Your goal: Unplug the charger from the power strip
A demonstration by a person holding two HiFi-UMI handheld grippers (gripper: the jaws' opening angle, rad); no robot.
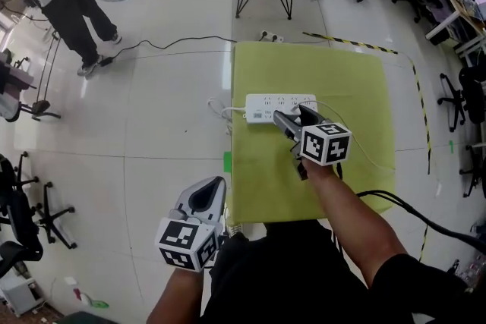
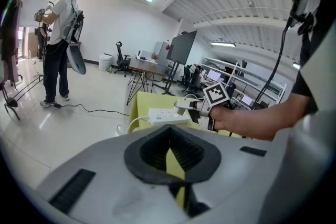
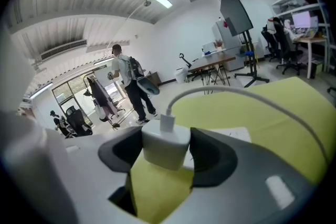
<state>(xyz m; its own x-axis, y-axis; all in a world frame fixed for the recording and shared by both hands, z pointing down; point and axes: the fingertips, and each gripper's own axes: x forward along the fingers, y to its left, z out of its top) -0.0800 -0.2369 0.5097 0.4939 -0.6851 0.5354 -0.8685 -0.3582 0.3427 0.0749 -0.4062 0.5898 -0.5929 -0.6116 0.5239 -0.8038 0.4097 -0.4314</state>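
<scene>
Gripping the charger point(image 3: 164, 147) between its pads, the right gripper point(image 1: 292, 117) holds it just beside the strip point(image 1: 266, 106), over the cloth point(image 1: 342, 72). The left gripper point(image 1: 216, 187) is closed and empty.

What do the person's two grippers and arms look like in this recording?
The left gripper and right gripper share light grey moulded bodies, with jaws lined in ribbed black pads. Each carries a cube bearing black-and-white square markers. The person wears a black top with short sleeves, so the forearms are uncovered.
</scene>
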